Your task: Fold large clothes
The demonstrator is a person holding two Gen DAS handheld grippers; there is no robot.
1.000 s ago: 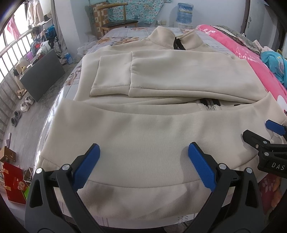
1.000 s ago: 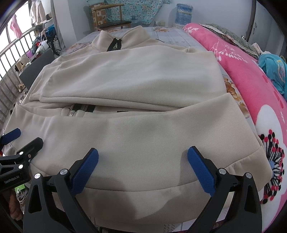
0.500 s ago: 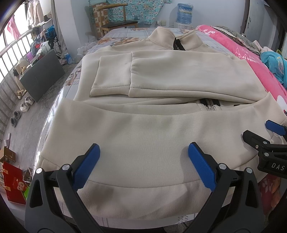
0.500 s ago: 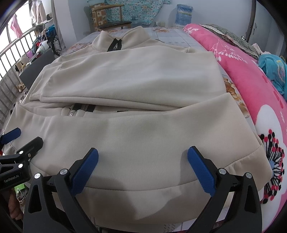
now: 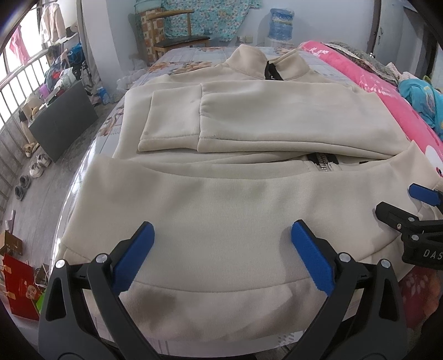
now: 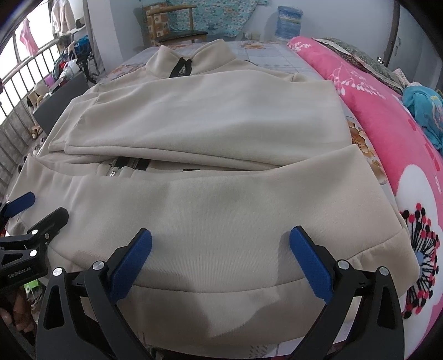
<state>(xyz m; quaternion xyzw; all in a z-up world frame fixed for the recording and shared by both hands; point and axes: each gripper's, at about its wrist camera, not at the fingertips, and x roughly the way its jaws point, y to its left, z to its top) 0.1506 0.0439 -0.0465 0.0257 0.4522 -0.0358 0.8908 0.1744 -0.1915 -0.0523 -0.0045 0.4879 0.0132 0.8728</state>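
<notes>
A large cream zip-up sweatshirt lies spread on the bed, collar far, both sleeves folded across the chest, hem nearest me; it also shows in the right wrist view. My left gripper is open and empty, its blue pads just above the left part of the hem. My right gripper is open and empty above the right part of the hem. Each gripper shows at the edge of the other's view: the right one, the left one.
A pink flowered quilt runs along the bed's right side with a blue garment on it. A wooden chair and a water bottle stand beyond the bed. Shoes and a dark board are on the floor left.
</notes>
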